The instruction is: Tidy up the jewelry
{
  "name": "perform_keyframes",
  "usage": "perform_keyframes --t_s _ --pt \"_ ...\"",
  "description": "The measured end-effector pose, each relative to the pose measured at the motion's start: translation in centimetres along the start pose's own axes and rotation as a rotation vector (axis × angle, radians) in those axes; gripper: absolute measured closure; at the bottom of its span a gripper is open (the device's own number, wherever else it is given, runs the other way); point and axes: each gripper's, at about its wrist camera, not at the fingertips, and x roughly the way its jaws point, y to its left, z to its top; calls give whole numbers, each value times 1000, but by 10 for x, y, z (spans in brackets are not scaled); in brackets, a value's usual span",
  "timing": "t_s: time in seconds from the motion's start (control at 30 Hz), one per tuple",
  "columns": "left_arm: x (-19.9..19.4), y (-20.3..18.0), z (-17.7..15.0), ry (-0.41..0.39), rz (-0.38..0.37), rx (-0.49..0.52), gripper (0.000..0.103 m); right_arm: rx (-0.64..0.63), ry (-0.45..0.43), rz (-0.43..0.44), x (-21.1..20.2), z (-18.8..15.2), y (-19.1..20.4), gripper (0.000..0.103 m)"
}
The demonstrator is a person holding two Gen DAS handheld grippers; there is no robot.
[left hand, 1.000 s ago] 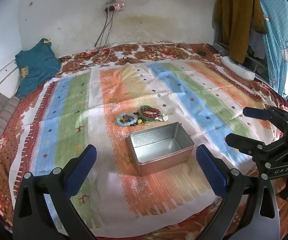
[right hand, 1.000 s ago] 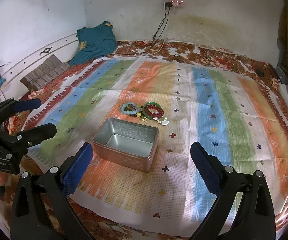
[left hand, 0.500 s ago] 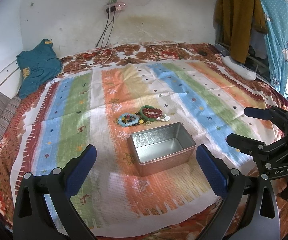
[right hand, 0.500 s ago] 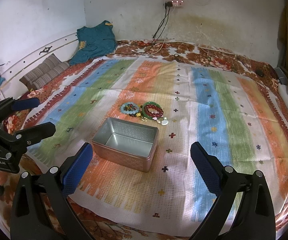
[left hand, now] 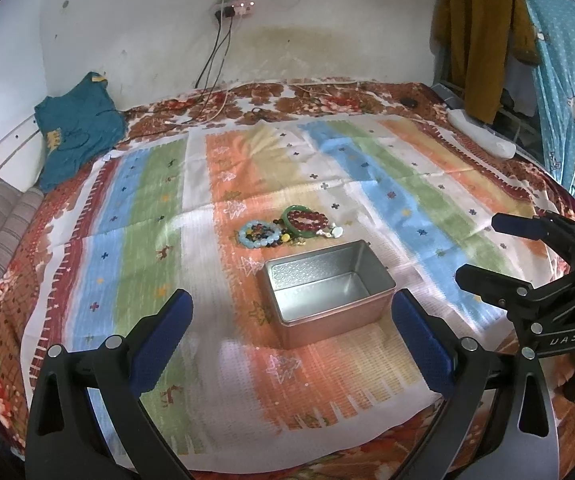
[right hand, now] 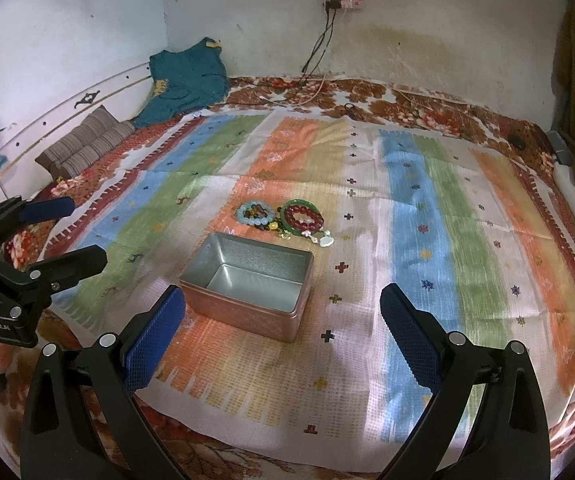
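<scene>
Setting: a bed under a striped cloth (left hand: 159,208) against a stained white wall, a power strip (right hand: 343,0) above
Left gripper (left hand: 291,336): blue-padded jaws spread wide, nothing between them, hovering at the near edge of the cloth
Right gripper (right hand: 283,332): likewise gaping and empty, just short of the tin
Tin (left hand: 327,292): open, empty metal box, mid-cloth, between the grippers and the jewelry
Jewelry (left hand: 287,228): a small heap just beyond the tin's far wall, a pale blue bead bracelet (right hand: 255,214) beside a red bead bracelet (right hand: 305,218) lying inside a green bangle (right hand: 291,205)
Handling: the beaded loops look light, limp and likely to roll; the bangle appears rigid, smooth and breakable. Pinching across one strand or the bangle's rim seems the surest hold
Hard to make out: the small pale and yellow pieces at the heap's near side are too tangled to name; whether the strands are knotted together cannot be told
</scene>
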Motion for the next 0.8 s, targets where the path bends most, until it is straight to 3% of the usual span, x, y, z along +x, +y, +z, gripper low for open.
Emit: perform_keyframes --t_s 0.43,0.8 --pt "16 20 2 72 -6 -114 6 47 52 18 17 4 -6 4" --pt "42 40 18 144 85 -161 6 8 90 -5 38 19 -8 4"
